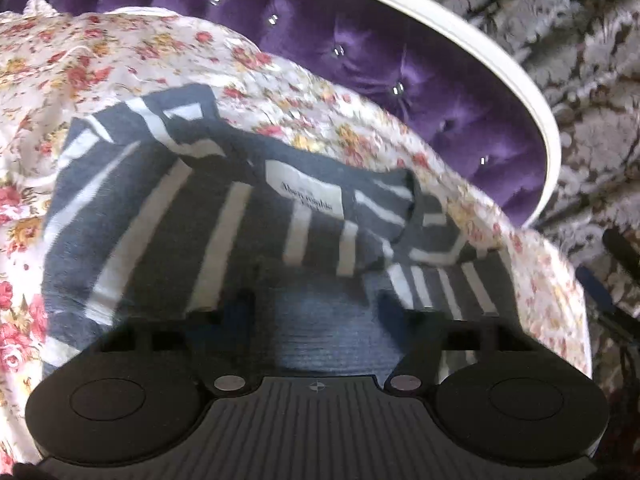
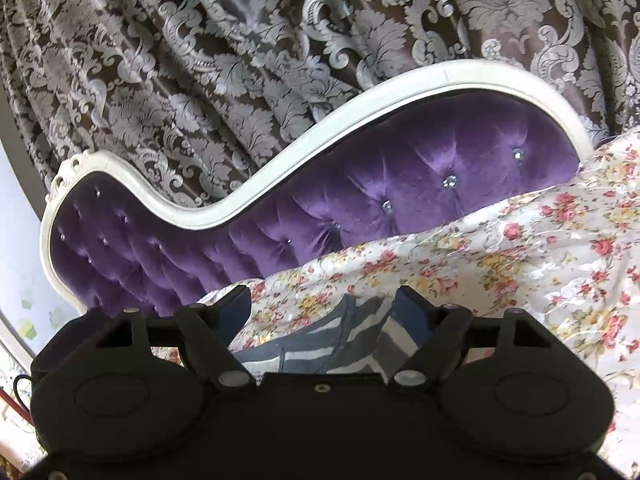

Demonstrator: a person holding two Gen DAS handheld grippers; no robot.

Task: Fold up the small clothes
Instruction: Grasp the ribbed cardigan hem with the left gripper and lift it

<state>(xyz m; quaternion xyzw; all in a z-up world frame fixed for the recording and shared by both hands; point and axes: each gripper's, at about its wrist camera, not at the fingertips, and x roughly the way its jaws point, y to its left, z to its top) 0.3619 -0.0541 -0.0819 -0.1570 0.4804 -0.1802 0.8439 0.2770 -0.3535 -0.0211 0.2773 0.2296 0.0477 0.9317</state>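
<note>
A navy shirt with white stripes lies crumpled on the floral bedsheet, its white neck label facing up. My left gripper is down at the shirt's near edge. Its jaws stand apart, with plain blue-grey cloth lying flat between them and striped cloth draped over the fingertips. I see no pinch on the cloth. In the right wrist view, a corner of the striped shirt shows low between the spread fingers of my right gripper, which is open and holds nothing.
A tufted purple headboard with a white curved frame rises behind the bedsheet. A brown and silver patterned curtain hangs behind it. Dark objects show past the bed's right edge.
</note>
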